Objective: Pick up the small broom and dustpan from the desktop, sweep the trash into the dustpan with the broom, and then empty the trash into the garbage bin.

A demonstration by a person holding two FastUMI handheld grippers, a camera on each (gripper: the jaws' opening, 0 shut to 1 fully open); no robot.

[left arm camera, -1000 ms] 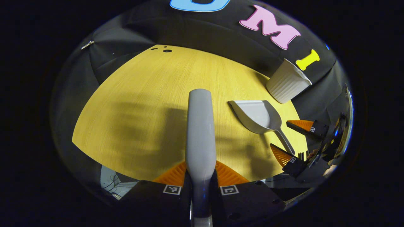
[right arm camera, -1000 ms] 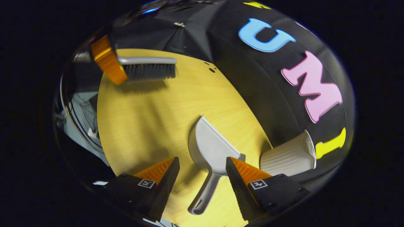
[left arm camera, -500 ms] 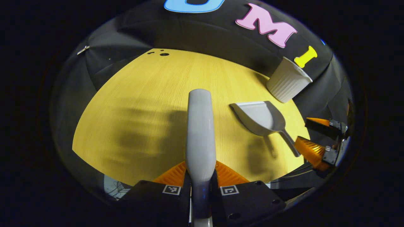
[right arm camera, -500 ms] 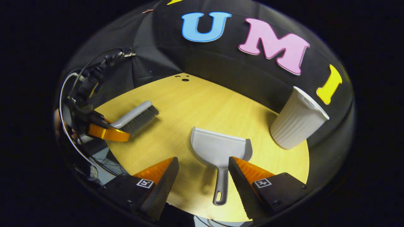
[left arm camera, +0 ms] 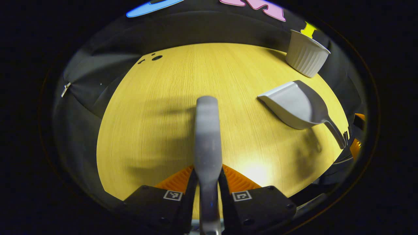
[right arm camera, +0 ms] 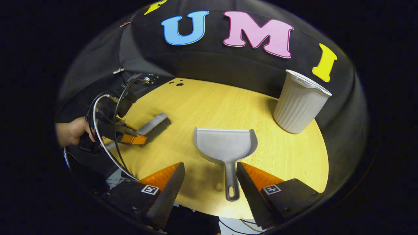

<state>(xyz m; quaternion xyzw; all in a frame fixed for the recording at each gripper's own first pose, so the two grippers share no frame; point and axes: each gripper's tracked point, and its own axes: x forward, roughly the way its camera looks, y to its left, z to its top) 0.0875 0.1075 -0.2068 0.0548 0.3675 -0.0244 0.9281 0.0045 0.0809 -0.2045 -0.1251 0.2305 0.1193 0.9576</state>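
Grey plastic hand broom (left arm camera: 207,137) with dark bristles sits clamped between the two fingers of the left gripper (left arm camera: 208,186), its long back running straight ahead over the yellow wood-grain tabletop (left arm camera: 156,124) in the left gripper view. In the right gripper view the same broom (right arm camera: 153,124) hangs at a slant near the table's left edge, bristles toward the wood, with a hand (right arm camera: 70,130) behind the left gripper (right arm camera: 130,138) and a loop of cable beside it. Whether the bristles touch the table cannot be told. The grey plastic dustpan (right arm camera: 225,145) lies flat on the tabletop (right arm camera: 209,107), mouth toward the back wall and handle pointing toward the right gripper (right arm camera: 210,179), whose fingers stand spread apart on either side of the handle, not pressing it. In the left gripper view the dustpan (left arm camera: 295,104) sits well to the right of the broom, its handle reaching the right gripper at the table's edge. The white ribbed garbage bin (right arm camera: 300,102) stands upright at the far right of the table, near the dustpan and apart from it, also seen at (left arm camera: 307,57).
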